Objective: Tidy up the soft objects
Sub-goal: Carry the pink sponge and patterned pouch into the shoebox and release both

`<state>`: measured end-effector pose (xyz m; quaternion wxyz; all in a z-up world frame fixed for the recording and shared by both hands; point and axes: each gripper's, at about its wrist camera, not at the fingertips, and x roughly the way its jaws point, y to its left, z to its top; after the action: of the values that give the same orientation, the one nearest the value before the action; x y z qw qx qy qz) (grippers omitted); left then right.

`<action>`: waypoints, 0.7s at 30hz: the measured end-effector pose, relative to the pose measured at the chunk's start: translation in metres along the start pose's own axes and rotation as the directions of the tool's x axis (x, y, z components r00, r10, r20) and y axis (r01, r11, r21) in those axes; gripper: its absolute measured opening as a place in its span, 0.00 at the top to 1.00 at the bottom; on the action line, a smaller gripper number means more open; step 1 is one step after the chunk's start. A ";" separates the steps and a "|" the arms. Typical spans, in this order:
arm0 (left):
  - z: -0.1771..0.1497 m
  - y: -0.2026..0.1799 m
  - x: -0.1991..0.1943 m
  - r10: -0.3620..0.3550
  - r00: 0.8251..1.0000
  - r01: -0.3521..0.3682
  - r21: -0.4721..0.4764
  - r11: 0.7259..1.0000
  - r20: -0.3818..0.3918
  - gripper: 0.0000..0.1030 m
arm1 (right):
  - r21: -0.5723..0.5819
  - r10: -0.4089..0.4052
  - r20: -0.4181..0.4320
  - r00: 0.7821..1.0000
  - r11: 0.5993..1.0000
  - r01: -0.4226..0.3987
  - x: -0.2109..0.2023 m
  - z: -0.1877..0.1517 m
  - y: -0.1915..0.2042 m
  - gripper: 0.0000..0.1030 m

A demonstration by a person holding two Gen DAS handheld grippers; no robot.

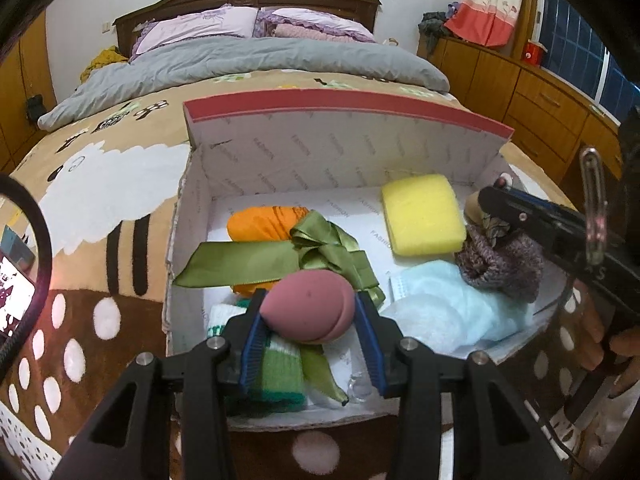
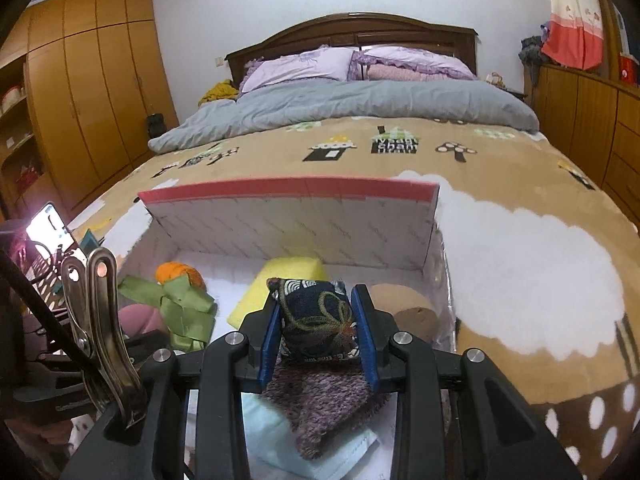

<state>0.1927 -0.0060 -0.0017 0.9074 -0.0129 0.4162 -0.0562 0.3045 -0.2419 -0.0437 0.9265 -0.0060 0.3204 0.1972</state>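
One big bed (image 2: 360,160) holds an open white box (image 1: 328,152) on its brown blanket. Inside the box lie a yellow sponge (image 1: 422,216), a light blue mask (image 1: 452,308), a purple knit cloth (image 2: 320,404), a green ribbon (image 1: 304,256) and an orange knit ball (image 1: 260,222). The left gripper (image 1: 310,330) pinches a pink egg sponge (image 1: 308,306) just above the box's near side. The right gripper (image 2: 318,330) squeezes a small dark patterned pouch (image 2: 316,320) over the purple cloth.
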 end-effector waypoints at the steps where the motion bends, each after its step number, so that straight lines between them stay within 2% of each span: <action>1: 0.000 0.000 0.001 0.001 1.000 -0.001 0.002 1.000 0.001 0.56 | 0.001 -0.002 -0.002 1.000 1.000 0.002 0.002 -0.001 -0.002 0.67; 14: -0.001 -0.004 0.005 0.004 1.000 -0.004 -0.001 1.000 -0.001 0.56 | 0.010 -0.009 -0.003 1.000 1.000 0.009 0.010 -0.004 -0.004 0.67; 16: -0.001 -0.004 0.003 0.004 1.000 -0.004 0.002 1.000 0.000 0.53 | 0.021 -0.002 -0.001 1.000 1.000 0.002 0.010 -0.004 -0.004 0.67; 18: -0.001 -0.006 0.000 0.001 1.000 -0.001 0.005 1.000 0.005 0.44 | 0.030 0.003 0.001 1.000 1.000 -0.003 0.009 -0.003 -0.004 0.66; 21: 0.000 -0.005 -0.007 -0.004 1.000 0.004 0.015 1.000 0.014 0.39 | 0.041 0.011 0.008 1.000 0.999 -0.011 0.005 -0.003 -0.006 0.64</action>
<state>0.1877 -0.0105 0.0032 0.9104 -0.0074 0.4092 -0.0611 0.3090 -0.2459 -0.0496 0.9265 0.0154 0.3209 0.1958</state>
